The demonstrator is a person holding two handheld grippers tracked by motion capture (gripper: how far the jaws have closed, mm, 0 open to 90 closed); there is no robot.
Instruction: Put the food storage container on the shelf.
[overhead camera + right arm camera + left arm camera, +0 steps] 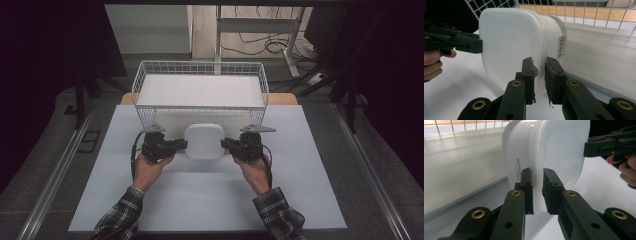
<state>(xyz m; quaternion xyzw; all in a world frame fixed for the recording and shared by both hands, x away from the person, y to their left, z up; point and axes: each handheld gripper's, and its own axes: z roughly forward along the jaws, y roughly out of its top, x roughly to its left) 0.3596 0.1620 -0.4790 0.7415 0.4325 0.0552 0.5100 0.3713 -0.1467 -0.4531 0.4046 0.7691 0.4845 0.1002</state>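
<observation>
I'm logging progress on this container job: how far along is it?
Done: both tools have clamped the white container by its rim, the left tool and right tool on opposite edges. In hand: it is held just before the wire basket. Left, probably: setting it inside and letting go.
</observation>
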